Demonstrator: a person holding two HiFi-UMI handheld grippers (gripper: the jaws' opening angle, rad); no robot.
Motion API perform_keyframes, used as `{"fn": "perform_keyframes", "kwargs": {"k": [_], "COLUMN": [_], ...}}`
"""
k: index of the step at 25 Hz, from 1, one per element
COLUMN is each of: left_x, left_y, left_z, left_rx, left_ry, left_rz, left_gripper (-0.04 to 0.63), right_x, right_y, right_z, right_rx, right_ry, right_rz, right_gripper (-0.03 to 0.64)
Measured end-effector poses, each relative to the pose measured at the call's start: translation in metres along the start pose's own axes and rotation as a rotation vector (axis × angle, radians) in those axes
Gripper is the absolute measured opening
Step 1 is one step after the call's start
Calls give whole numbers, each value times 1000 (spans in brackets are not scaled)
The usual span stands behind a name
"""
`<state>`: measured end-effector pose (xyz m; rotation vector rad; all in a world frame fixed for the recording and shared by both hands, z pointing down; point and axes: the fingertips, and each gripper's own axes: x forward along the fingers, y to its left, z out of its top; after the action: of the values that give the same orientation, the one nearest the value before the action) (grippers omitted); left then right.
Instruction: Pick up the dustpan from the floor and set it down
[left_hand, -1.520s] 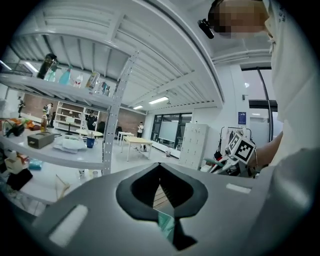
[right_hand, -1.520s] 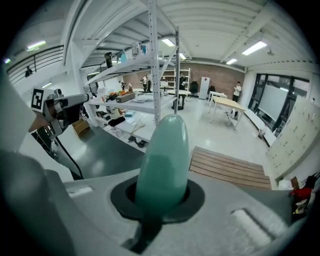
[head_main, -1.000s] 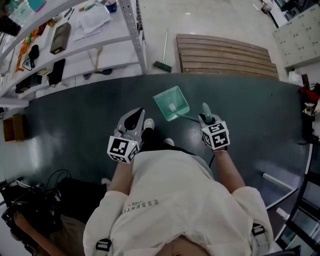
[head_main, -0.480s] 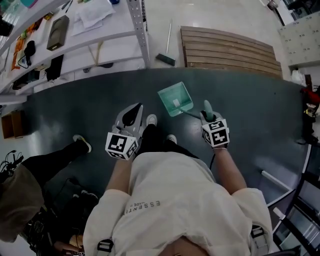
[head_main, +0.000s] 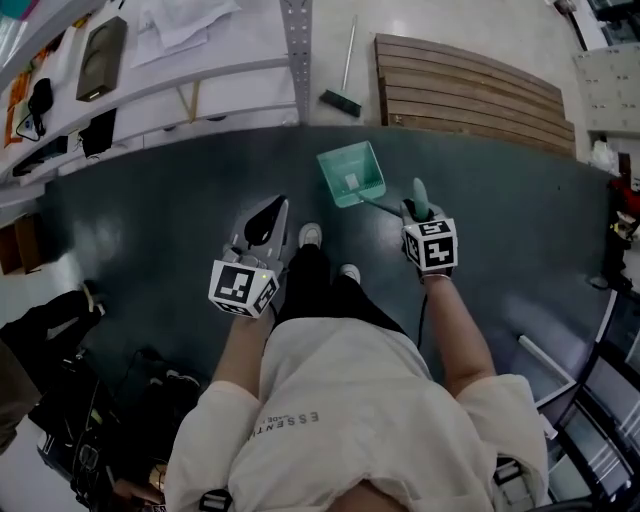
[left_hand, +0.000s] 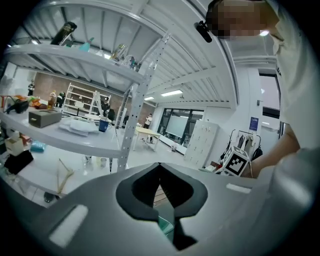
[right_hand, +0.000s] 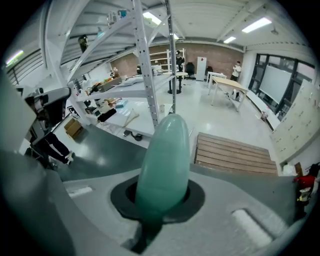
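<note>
The right tongs pinch the green dustpan by its handle; the left tongs are pressed together, holding nothing.

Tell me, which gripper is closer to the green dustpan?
Right. The right gripper grips the dustpan by its handle; the left gripper is off to its side, not touching.

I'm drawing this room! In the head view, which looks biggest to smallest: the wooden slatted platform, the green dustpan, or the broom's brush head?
1. wooden slatted platform
2. green dustpan
3. broom's brush head
The green dustpan may be off the floor, nearer the camera, which could make it look bigger.
</note>
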<state>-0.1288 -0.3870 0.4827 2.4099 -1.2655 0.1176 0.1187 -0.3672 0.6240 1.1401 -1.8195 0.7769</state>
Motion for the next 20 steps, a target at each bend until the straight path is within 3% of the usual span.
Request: {"fn": "perform_keyframes", "kwargs": {"k": [12, 20], "left_x": [36, 47], "left_y": [80, 86], "left_z": [-45, -64], "left_rx": [-73, -84], "left_ry": [78, 102], "left_rz": [15, -3], "left_gripper": [14, 14], "right_x": [128, 175], "right_y": [1, 9], "right_z": [29, 22], "right_rx": [124, 179], "right_ry": [35, 41], "right_rz": [-81, -112], "right_gripper": [6, 8]}}
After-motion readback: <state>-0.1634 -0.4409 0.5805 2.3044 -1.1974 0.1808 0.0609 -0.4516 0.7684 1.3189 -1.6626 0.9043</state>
